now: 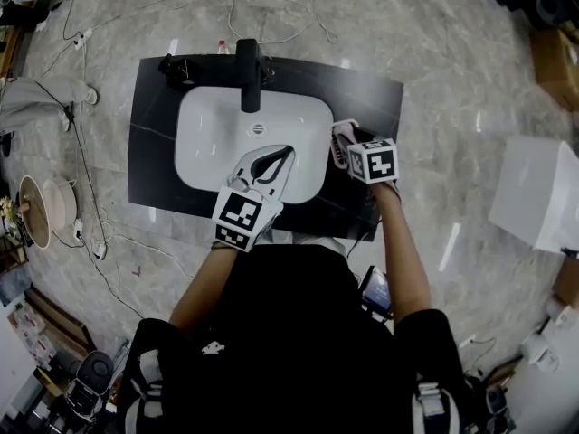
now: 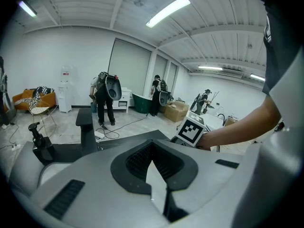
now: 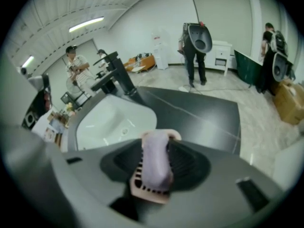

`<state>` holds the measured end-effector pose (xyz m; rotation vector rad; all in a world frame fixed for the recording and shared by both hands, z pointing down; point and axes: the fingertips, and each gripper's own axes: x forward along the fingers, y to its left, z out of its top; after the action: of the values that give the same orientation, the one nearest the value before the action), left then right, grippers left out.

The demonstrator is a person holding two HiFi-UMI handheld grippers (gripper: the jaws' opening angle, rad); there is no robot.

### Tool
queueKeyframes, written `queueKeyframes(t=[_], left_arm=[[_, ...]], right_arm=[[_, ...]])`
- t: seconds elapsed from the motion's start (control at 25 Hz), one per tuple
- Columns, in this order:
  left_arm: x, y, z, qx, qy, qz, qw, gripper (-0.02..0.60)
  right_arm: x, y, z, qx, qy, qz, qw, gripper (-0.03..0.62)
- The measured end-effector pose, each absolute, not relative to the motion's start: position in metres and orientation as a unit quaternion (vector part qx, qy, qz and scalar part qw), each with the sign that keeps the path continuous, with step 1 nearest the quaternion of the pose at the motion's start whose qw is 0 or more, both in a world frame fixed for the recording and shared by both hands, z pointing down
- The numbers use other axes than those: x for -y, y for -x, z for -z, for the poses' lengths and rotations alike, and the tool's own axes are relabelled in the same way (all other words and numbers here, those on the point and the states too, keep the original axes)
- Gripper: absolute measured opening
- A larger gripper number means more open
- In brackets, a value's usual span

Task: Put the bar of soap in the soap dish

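A lavender bar of soap (image 3: 156, 163) lies in a pink slotted soap dish (image 3: 148, 188). My right gripper (image 3: 159, 144) is shut on the dish, with the soap still in it. From the head view the pink dish (image 1: 342, 141) sticks out of the right gripper (image 1: 344, 138) above the black countertop (image 1: 154, 152), just right of the white sink (image 1: 208, 125). My left gripper (image 1: 289, 150) hangs over the sink's front right part. Its tips meet with nothing between them. In the left gripper view that gripper (image 2: 156, 177) points up and across the room.
A black faucet (image 1: 248, 70) stands at the back of the sink and is also visible as the faucet (image 3: 116, 77) in the right gripper view. Cables run over the marble floor around the counter. A white box (image 1: 534, 193) sits at the right. People stand in the room behind.
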<state>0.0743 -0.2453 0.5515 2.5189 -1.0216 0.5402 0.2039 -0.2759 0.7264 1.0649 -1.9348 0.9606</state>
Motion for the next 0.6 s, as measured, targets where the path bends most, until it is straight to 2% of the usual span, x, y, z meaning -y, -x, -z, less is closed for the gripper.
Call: queueKeyframes(t=[0.44,0.6], left_arm=[[0.252,-0.071,-0.542,0.356,-0.899,-0.189,0.173,0.021],[0.259,-0.066,-0.53,0.351,-0.904,-0.187,0.154,0.021]], right_arm=[[0.276,-0.202,-0.702,0.754,-0.43,-0.357,0.345,0.178],[0.281,-0.201,-0.677,0.756,-0.453,-0.342,0.325,0.127]])
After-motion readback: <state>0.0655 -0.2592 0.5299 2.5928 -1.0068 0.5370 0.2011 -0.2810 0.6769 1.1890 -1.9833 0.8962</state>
